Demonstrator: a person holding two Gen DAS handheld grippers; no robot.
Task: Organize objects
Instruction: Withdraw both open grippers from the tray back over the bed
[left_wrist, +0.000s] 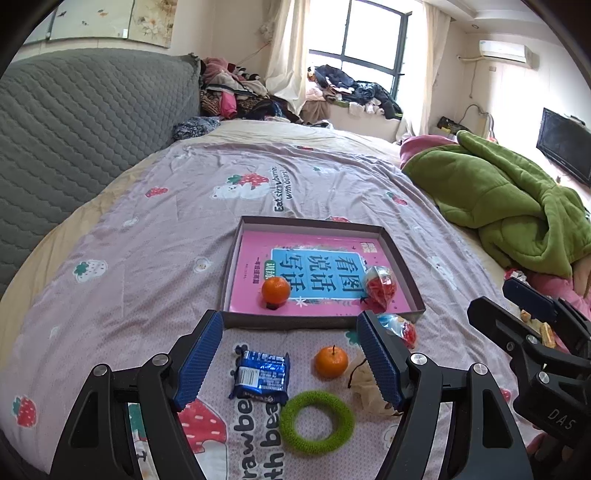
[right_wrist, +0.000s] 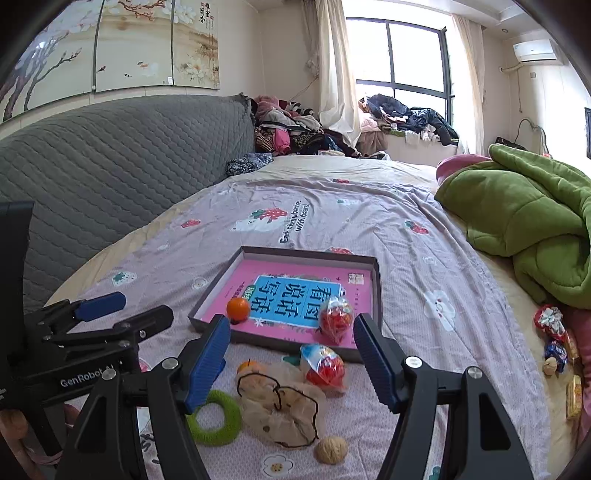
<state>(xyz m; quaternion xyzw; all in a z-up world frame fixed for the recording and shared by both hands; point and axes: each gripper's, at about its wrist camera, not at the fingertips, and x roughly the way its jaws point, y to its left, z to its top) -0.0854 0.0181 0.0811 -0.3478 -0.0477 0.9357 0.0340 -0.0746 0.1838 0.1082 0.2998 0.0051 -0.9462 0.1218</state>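
A shallow grey box (left_wrist: 402, 266) (right_wrist: 212, 295) lies on the bed, holding a pink book (left_wrist: 255, 254) (right_wrist: 243, 275), an orange (left_wrist: 276, 290) (right_wrist: 238, 308) and a red wrapped toy egg (left_wrist: 380, 286) (right_wrist: 335, 319). In front of it lie a blue snack packet (left_wrist: 260, 377), a second orange (left_wrist: 331, 362), a green ring (left_wrist: 317, 421) (right_wrist: 216, 417), a beige drawstring pouch (right_wrist: 280, 402), another toy egg (right_wrist: 323, 365) and a walnut (right_wrist: 331, 449). My left gripper (left_wrist: 291, 362) hangs open above the packet and orange. My right gripper (right_wrist: 291, 363) is open over the pouch.
A green blanket (left_wrist: 498, 199) (right_wrist: 528, 221) is bunched at the right. Small sweets (right_wrist: 554, 343) lie at the bed's right side. The grey quilted headboard (left_wrist: 85, 122) runs along the left. Clothes pile up by the window (right_wrist: 402, 114).
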